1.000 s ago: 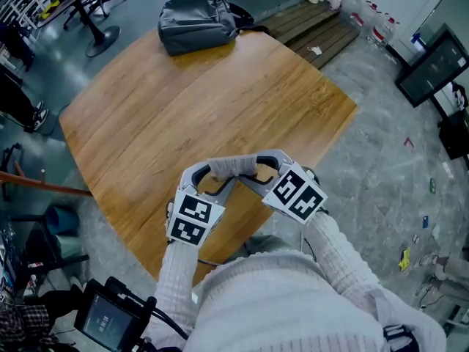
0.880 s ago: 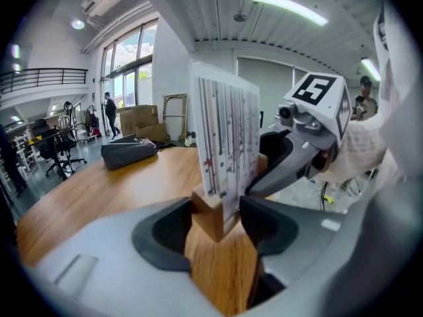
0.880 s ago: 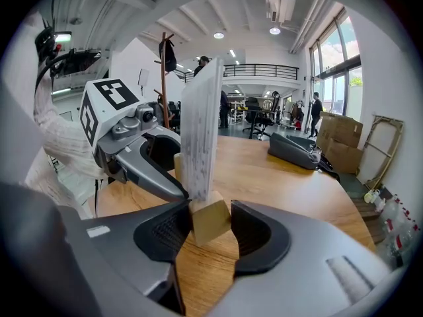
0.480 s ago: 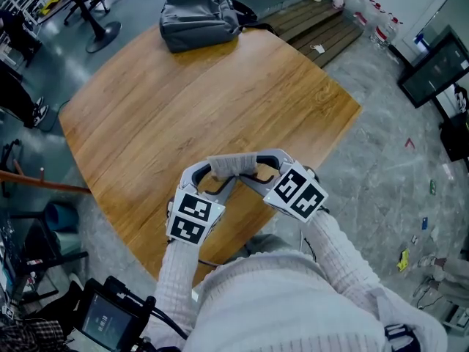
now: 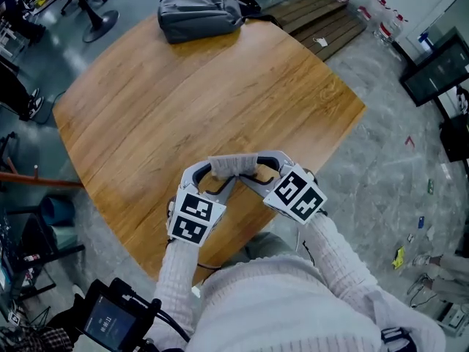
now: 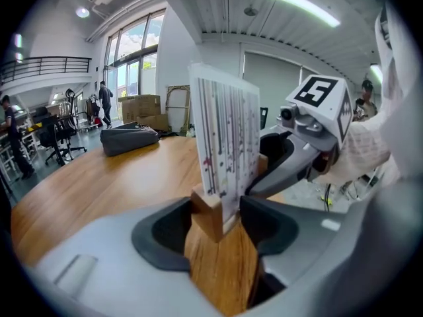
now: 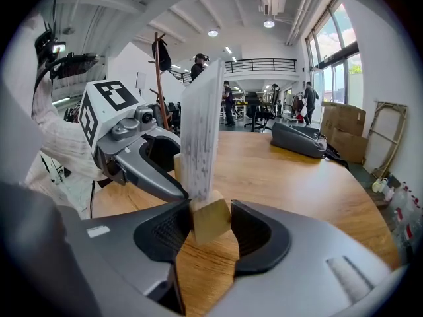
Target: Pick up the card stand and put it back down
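head view: left gripper and right gripper fingers clench the card stand holding a card.

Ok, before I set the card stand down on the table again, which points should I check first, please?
1. The left gripper clamps the card stand at its wooden base: ok.
2. The right gripper clamps the other end of that base: ok.
3. The card sits upright in the base: ok.
4. The bag is well away, at the far edge of the table: ok.
5. Base in contact with the table: cannot tell.
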Tool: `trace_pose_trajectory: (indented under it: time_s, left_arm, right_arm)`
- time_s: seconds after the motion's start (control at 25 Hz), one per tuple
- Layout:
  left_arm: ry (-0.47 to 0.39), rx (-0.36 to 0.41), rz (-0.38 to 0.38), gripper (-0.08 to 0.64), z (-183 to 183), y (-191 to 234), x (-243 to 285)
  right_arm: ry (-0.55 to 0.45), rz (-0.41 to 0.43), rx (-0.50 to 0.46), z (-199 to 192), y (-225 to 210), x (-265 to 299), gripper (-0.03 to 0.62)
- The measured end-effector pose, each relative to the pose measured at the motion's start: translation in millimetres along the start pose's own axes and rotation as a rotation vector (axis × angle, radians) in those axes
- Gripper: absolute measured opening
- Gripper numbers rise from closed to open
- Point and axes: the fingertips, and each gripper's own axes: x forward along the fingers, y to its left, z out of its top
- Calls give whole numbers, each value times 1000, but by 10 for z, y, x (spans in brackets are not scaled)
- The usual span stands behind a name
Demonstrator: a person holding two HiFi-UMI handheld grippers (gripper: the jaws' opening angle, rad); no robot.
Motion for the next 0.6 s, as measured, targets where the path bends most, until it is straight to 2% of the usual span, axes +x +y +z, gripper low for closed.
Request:
trace_pose_trajectory:
  time_s: [0.2, 0.4, 0.6]
  left_arm:
    - [36, 8, -12, 235, -187, 3, 217]
    - [71, -53, -48, 235, -460, -18, 421]
    - [93, -52, -54, 235, -579, 23, 556]
  right_arm:
    - [26, 17, 43, -238, -47, 169, 187]
    - [68, 37, 73, -501, -33, 359, 187]
    - [81, 49, 83, -626, -70, 492, 187]
